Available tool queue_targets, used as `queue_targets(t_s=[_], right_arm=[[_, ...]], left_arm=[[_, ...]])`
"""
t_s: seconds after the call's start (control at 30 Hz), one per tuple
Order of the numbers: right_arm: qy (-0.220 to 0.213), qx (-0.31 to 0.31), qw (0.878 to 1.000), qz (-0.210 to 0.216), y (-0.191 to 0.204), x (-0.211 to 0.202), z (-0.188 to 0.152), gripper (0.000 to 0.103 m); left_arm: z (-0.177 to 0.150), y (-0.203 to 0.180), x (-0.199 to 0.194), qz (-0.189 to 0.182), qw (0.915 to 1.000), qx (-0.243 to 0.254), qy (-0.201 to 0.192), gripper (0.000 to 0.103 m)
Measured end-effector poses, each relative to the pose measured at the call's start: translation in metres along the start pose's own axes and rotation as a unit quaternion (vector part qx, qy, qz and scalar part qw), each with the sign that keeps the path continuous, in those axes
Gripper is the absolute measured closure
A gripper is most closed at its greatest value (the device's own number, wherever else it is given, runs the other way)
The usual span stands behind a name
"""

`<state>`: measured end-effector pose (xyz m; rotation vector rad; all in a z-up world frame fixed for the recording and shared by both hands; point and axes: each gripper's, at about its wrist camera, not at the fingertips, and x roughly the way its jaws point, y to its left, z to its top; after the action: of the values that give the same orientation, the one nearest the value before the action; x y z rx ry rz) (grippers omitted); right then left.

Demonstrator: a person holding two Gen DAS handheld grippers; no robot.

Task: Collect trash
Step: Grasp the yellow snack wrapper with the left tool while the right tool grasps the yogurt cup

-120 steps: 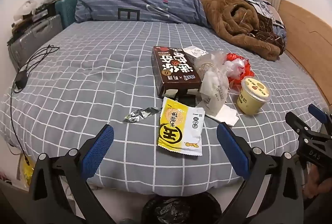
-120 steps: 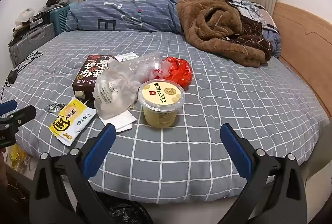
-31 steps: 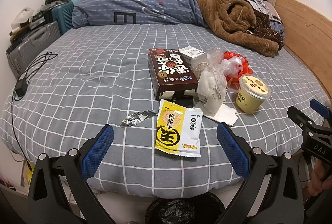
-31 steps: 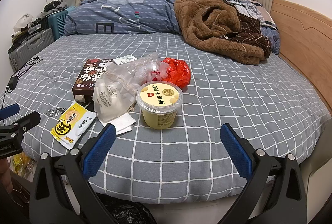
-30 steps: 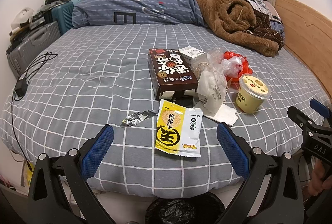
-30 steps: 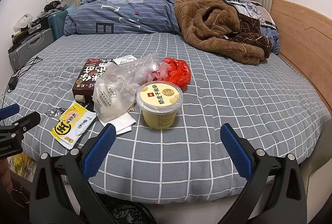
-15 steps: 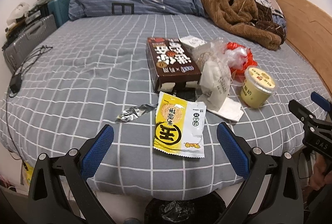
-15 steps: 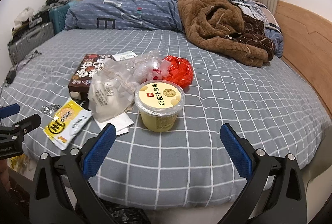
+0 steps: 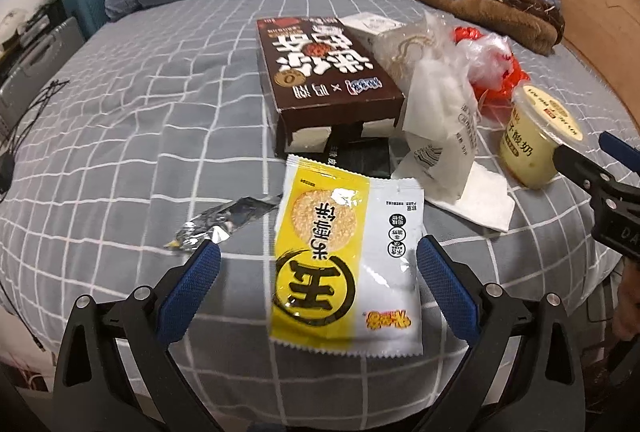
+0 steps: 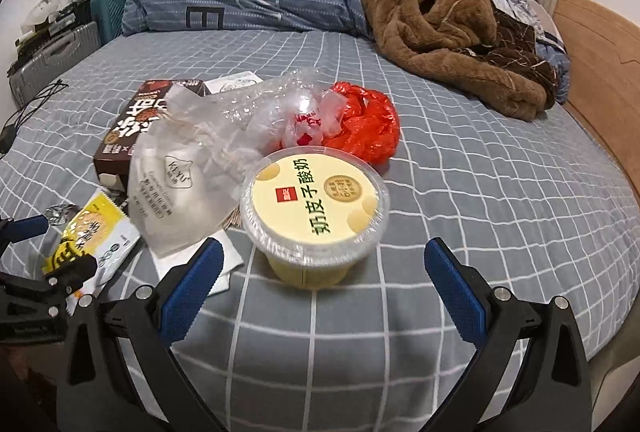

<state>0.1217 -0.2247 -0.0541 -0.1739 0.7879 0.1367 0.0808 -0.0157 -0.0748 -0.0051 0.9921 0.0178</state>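
Both grippers gape wide and hold nothing: the left gripper (image 9: 318,274) straddles the yellow snack packet (image 9: 346,256) lying flat on the checked bedsheet (image 9: 120,160). The right gripper (image 10: 320,270) frames the upright yoghurt cup (image 10: 314,208), just beside the crumpled clear bags (image 10: 224,136)

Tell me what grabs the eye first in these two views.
The yellow snack packet lies flat on the checked bed sheet, between the open left hand-held gripper fingers. In the right view, the lidded yogurt cup stands just ahead of the open right hand-held gripper, a red plastic bag behind it.
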Motion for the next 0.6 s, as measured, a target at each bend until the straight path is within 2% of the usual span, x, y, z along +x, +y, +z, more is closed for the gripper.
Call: queue_targets(t_s=[0.13, 0.4, 0.5, 0.6], right_arm=[[0.005, 0.005, 1.0, 0.002, 0.002, 0.012, 0.005, 0.007], [0.009, 0.002, 1.0, 0.002, 0.008, 0.027, 0.007, 0.013], [0.006, 0.001, 1.0, -0.003, 0.007, 0.028, 0.009, 0.017], [0.005, 0.003, 1.0, -0.007, 0.006, 0.029, 0.01, 0.021]], left_arm=[[0.003, -0.004, 0.01, -0.002, 0.9999, 0.007, 0.013, 0.008], [0.003, -0.008, 0.019, -0.012, 0.9995, 0.008, 0.028, 0.011], [0.003, -0.01, 0.019, -0.017, 0.9993, 0.008, 0.032, 0.019], [0.003, -0.013, 0.018, -0.023, 0.9991, 0.009, 0.034, 0.032]])
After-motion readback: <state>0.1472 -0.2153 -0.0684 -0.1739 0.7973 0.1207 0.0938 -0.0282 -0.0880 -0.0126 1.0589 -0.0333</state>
